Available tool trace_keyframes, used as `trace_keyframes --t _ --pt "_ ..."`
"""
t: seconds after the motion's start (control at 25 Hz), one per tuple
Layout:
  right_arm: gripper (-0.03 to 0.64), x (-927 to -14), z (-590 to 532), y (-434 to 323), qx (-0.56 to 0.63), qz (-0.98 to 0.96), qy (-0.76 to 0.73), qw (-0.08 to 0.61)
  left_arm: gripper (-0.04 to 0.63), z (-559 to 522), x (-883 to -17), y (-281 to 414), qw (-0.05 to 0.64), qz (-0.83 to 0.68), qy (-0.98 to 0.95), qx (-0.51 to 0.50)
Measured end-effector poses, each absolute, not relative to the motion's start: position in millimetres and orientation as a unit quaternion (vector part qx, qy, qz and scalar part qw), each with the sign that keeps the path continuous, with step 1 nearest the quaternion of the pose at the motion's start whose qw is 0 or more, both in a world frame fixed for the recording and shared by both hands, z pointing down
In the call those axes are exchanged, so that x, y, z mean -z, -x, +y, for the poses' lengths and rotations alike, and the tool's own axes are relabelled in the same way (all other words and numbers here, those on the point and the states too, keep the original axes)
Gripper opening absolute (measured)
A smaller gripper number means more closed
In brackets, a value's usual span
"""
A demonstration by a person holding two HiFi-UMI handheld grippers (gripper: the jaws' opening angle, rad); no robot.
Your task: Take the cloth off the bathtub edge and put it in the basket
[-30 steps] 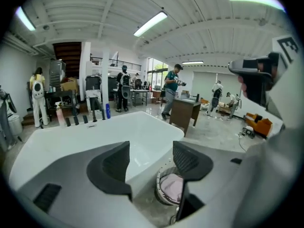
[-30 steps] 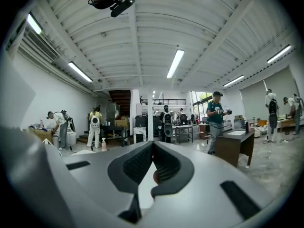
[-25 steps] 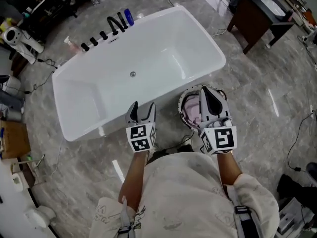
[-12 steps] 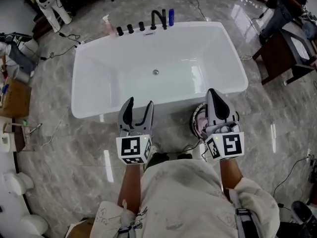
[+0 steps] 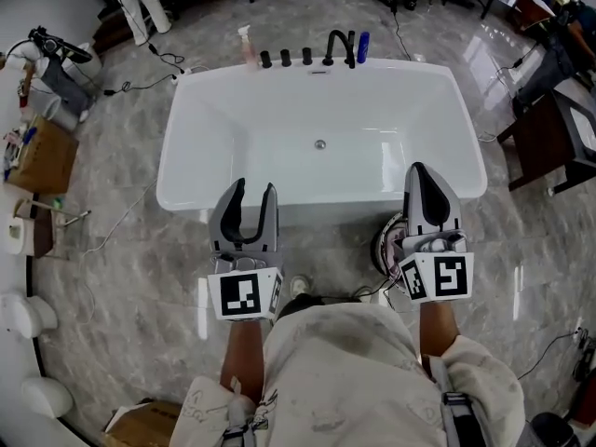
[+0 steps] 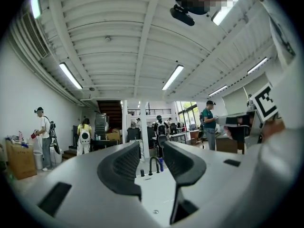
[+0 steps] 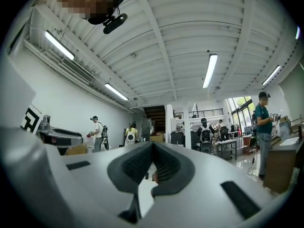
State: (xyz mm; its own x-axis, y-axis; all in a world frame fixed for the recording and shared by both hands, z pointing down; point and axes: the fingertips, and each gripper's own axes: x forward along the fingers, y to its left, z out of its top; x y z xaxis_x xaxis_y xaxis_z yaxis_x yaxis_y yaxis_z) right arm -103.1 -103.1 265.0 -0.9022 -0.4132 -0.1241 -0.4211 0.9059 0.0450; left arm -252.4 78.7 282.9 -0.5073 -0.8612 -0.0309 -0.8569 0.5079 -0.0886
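Note:
The white bathtub (image 5: 321, 119) lies square across the head view, and no cloth shows on its rim. The basket (image 5: 384, 242) stands on the floor by the tub's front right; only its left rim shows beside my right gripper, so its contents are hidden. My left gripper (image 5: 252, 192) hovers at the tub's front edge. Its jaws are closing with nothing between them; in the left gripper view (image 6: 151, 151) the tub's black taps (image 6: 153, 166) show through the gap. My right gripper (image 5: 422, 171) hangs over the basket, shut and empty, its tips meeting in the right gripper view (image 7: 153, 147).
Black taps (image 5: 307, 57), a blue bottle (image 5: 362, 47) and a pink bottle (image 5: 246, 43) line the tub's far rim. A dark wooden table (image 5: 556, 133) stands at right, a cardboard box (image 5: 39, 152) at left. Cables trail on the marble floor. People stand far off.
The head view has swung so the tub now lies straight across. The left jaws have narrowed. The right gripper covers more of the basket than before.

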Motion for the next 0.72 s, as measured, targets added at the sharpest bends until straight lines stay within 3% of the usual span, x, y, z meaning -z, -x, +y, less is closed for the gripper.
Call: trace_keyframes --t 0.4,0.72 --pt "-0.011 -254 -77 134 -0.044 0.975 0.203 0.073 0.01 113 -259 285 0.07 0.885 0.46 0.019" --pt "-0.012 -254 -65 152 -0.054 0.975 0.206 0.069 0.005 124 -258 302 0.071 0.884 0.461 0.019"
